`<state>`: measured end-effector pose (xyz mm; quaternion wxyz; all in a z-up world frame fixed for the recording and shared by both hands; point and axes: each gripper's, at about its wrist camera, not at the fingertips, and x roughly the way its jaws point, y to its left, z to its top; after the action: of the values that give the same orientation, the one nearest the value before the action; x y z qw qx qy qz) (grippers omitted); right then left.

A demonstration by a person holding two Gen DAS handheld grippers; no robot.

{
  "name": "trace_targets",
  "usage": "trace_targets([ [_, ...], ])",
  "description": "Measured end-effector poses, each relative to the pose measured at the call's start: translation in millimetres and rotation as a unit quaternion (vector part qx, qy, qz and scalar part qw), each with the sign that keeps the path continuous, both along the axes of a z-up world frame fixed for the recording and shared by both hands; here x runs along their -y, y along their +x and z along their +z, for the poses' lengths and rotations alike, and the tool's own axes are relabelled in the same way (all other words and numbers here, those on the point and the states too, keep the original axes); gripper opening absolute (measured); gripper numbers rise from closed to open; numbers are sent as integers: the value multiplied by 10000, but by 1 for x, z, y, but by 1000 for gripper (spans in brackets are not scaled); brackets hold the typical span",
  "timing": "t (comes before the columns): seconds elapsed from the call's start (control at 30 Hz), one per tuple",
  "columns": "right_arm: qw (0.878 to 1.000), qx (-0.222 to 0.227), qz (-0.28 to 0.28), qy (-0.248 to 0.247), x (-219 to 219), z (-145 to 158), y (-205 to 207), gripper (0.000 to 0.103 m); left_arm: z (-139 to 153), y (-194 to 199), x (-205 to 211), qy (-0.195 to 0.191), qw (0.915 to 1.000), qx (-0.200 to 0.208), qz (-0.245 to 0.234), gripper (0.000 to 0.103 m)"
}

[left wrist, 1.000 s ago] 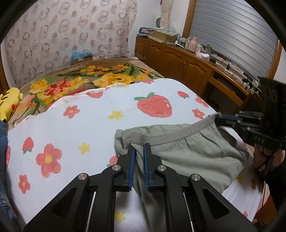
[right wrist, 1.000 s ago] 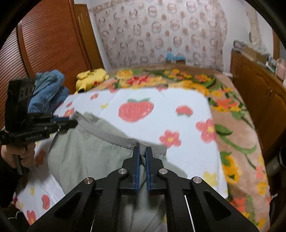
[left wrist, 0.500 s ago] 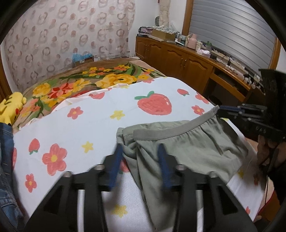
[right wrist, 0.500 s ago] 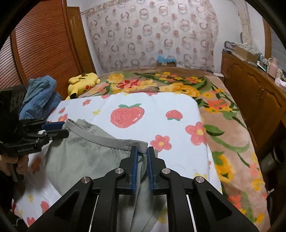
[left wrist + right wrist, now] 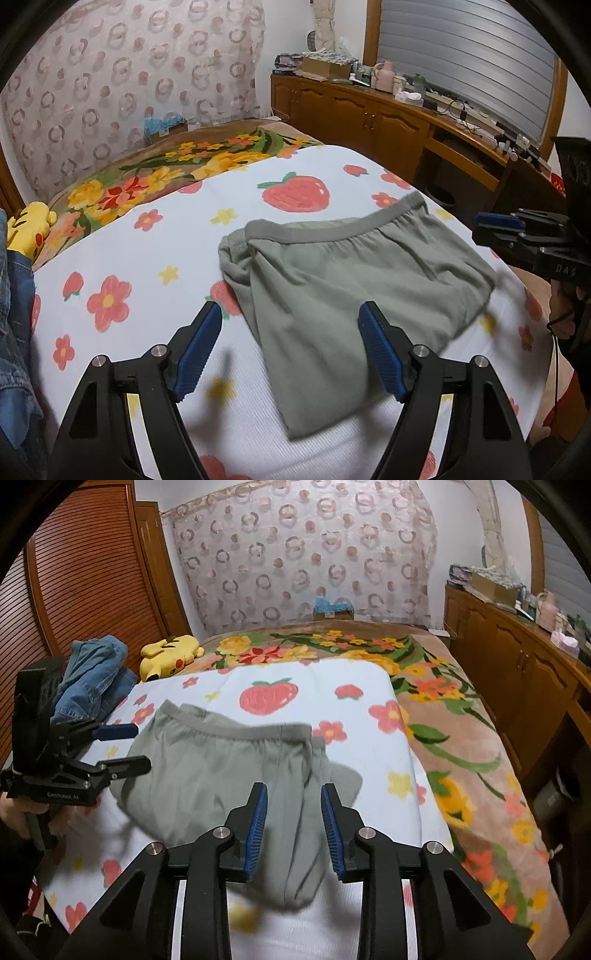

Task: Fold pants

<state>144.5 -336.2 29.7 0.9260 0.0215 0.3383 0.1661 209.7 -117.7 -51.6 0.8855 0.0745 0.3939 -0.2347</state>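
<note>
"DAS" on right gripper, "GenRobot.AI" on left gripper

Both views were lit by soft, warm indoor light from above, moderately bright, with no hard glare. The white blanket was the brightest surface, nearly washed out toward six o'clock. Faint, diffuse shadows lay under the grey pants and below the left gripper. Heavy fisheye bending curved the walls and cabinet lines, with black vignette at every corner. Motion blur smeared the pants' near edge around five o'clock and the right gripper view's lower cloth.
</note>
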Motion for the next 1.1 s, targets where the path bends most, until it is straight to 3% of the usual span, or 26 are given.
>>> trace_targets([
  [0.43, 9997, -244, -7, -19, 2, -11, -39, 36, -5, -31, -5, -80, 9999, -49, -81, 77],
  [0.8, 9994, -306, 109, -132, -1, -12, -35, 35, -22, -29, -7, 96, 9995, -290, -31, 75],
  [0.9, 9991, -307, 208, -220, -3, -12, -35, 10, -24, -26, -6, 165, 9993, -327, -13, 75],
  [0.97, 9991, -257, 243, -251, 0, -10, -37, 5, -25, -24, -6, 159, 9993, -352, -6, 75],
  [1.1, 9985, -217, 272, -425, 4, -4, -43, 3, -25, -23, -8, 108, 9992, -388, -9, 75],
])
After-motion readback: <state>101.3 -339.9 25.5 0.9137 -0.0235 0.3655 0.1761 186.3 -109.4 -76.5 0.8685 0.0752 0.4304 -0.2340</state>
